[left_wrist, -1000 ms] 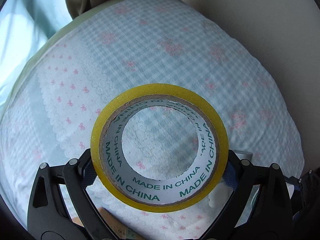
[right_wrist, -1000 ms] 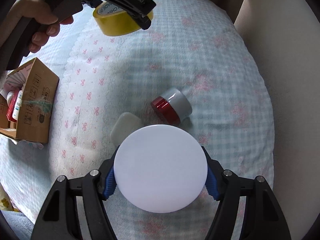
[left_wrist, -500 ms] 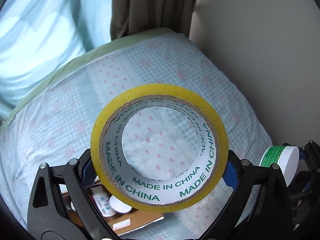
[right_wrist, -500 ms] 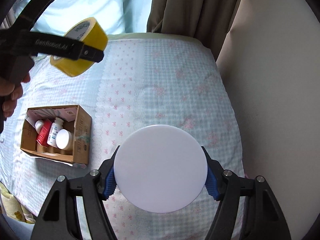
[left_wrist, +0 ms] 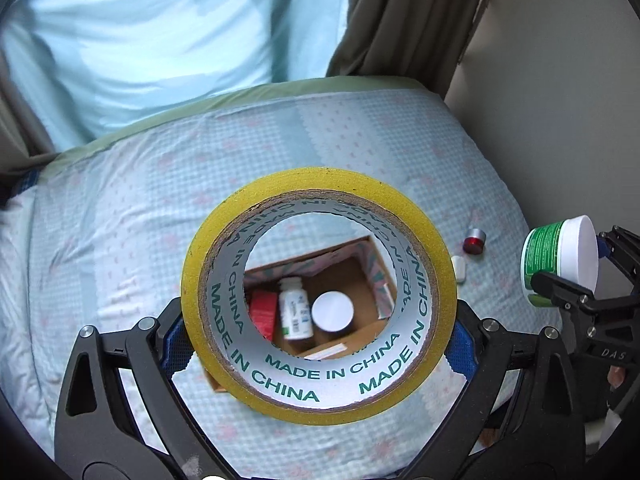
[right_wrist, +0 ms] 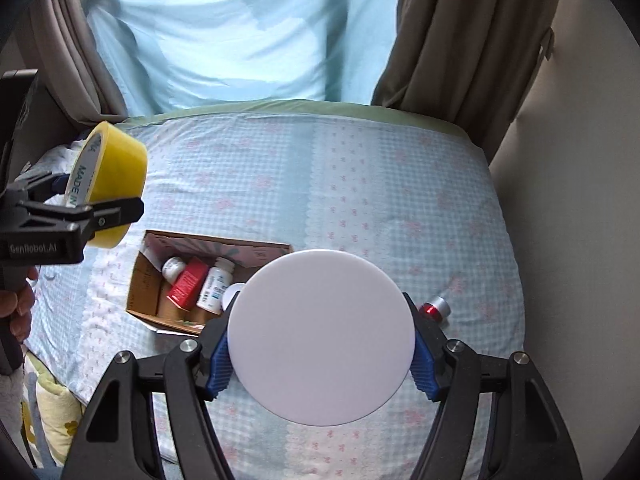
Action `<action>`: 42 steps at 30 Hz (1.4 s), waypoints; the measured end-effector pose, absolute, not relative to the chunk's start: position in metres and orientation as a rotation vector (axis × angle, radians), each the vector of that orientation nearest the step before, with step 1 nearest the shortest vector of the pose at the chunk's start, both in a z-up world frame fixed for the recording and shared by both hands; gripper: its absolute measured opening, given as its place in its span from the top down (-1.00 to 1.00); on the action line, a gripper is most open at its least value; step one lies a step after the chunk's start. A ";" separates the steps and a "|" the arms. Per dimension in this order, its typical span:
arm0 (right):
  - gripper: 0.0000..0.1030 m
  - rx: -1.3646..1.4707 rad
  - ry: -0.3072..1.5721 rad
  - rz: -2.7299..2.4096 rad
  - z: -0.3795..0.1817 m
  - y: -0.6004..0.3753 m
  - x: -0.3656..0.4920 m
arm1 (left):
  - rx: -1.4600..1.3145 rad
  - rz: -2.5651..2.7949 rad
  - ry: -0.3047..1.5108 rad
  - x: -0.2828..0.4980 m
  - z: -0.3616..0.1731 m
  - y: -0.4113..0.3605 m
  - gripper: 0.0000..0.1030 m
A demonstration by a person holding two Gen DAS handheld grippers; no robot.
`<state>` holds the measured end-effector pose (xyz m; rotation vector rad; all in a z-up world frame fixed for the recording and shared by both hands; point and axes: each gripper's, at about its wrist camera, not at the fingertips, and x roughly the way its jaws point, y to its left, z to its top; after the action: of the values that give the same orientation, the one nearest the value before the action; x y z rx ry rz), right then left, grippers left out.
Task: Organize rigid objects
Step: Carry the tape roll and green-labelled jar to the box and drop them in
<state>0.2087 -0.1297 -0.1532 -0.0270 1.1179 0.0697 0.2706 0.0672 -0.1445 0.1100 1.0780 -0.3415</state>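
Observation:
My left gripper (left_wrist: 318,340) is shut on a yellow tape roll (left_wrist: 320,400), held high over the bed. Through the roll's hole I see an open cardboard box (left_wrist: 352,276). From the right wrist view the tape roll (right_wrist: 116,184) and left gripper (right_wrist: 100,210) hang at the left, above and left of the box (right_wrist: 146,280). My right gripper (right_wrist: 320,360) is shut on a round jar whose white lid (right_wrist: 320,332) faces the camera. In the left wrist view that jar (left_wrist: 560,260) shows a green label at the right edge.
The box holds a red carton (right_wrist: 187,284), white bottles (right_wrist: 216,284) and a white-lidded jar (left_wrist: 332,311). A small red-and-silver jar (right_wrist: 436,307) and a white pebble-like piece (left_wrist: 459,269) lie on the checked bedsheet (right_wrist: 360,184). Curtains stand behind, a wall at the right.
Both grippers have risen and drawn back from the bed with their loads. The left one swung left, so the box now shows through the tape's hole.

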 end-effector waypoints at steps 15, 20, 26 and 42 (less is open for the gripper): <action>-0.30 0.059 1.259 0.170 -0.236 -0.031 0.238 | 0.002 -0.179 1.237 0.239 -0.242 0.164 -0.87; -0.30 0.061 1.318 0.158 -0.276 -0.031 0.256 | -0.033 -0.158 1.315 0.251 -0.287 0.161 -0.87; -0.30 0.080 1.385 0.149 -0.323 -0.040 0.282 | 0.050 -0.185 1.395 0.273 -0.336 0.147 -0.87; -0.30 0.138 1.521 0.133 -0.412 -0.049 0.345 | 0.234 -0.251 1.553 0.311 -0.423 0.101 -0.88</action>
<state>0.3450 -0.0494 -0.4122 0.1380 1.5213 0.1326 0.3108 0.1009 -0.4234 0.2341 1.5535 -0.2515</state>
